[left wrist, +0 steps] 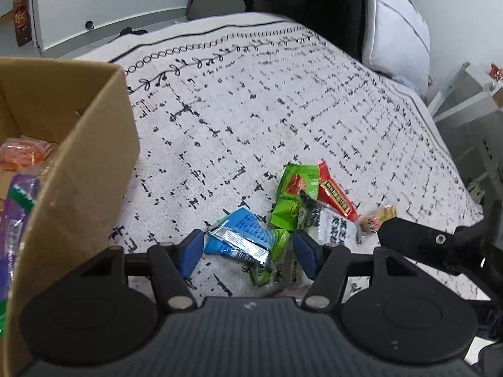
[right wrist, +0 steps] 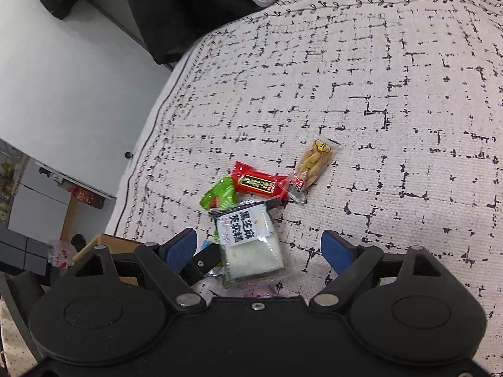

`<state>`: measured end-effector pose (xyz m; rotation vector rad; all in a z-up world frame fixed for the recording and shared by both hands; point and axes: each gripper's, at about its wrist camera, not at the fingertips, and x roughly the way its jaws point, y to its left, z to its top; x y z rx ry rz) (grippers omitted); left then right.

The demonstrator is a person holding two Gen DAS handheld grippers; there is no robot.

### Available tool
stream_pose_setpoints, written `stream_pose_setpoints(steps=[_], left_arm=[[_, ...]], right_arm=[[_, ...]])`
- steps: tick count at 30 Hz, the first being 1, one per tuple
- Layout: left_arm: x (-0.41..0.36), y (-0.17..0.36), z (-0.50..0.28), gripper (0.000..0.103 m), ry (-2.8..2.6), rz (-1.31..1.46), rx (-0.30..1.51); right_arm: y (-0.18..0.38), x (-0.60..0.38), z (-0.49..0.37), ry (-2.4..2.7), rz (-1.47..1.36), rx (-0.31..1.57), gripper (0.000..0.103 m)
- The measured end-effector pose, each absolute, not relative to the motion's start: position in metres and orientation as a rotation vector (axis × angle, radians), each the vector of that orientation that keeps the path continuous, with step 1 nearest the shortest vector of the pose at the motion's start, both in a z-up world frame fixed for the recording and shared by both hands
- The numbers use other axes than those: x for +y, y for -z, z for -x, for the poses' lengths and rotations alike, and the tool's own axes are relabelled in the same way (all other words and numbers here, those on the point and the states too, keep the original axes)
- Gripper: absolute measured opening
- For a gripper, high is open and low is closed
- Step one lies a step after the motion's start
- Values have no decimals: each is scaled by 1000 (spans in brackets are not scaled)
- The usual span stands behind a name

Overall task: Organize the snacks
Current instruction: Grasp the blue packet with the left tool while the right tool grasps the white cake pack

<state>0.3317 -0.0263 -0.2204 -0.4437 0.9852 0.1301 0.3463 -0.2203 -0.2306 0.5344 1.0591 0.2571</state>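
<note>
A small heap of snack packets lies on the patterned bedspread [left wrist: 251,110]. My left gripper [left wrist: 248,251] is shut around a blue packet [left wrist: 242,235] and a green packet [left wrist: 276,251]; its blue pads press on them from both sides. Behind them lie another green packet [left wrist: 295,188], a red bar [left wrist: 336,194] and a white packet [left wrist: 336,226]. In the right wrist view, my right gripper [right wrist: 261,251] stands open over the white packet [right wrist: 251,242], its pads clear of it. Beyond sit the red bar [right wrist: 257,183], a green packet [right wrist: 220,194] and a clear biscuit-stick pack [right wrist: 314,160].
An open cardboard box [left wrist: 78,163] stands at the left on the bed, holding orange [left wrist: 22,154] and purple [left wrist: 15,207] packets. A pillow [left wrist: 396,25] and dark bedding lie at the far end. The bed's edge runs along the right, with white furniture [left wrist: 465,103] beyond.
</note>
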Motion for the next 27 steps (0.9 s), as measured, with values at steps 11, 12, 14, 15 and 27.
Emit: stream_pose_setpoints(steps=[11, 12, 14, 15, 27], left_arm=[[-24, 223, -327, 45, -125, 416, 977], [-23, 222, -327, 45, -123, 419, 979], [-20, 222, -324, 45, -124, 430, 983], [-18, 221, -322, 45, -126, 432, 984], [-16, 204, -302, 44, -116, 412, 979]], right_arm=[[245, -196, -357, -246, -453, 1096, 86], [246, -194, -358, -243, -447, 1099, 86], [249, -189, -359, -239, -431, 1105, 86], [251, -188, -359, -239, -423, 1108, 86], [245, -176, -351, -282, -314, 1089, 45]])
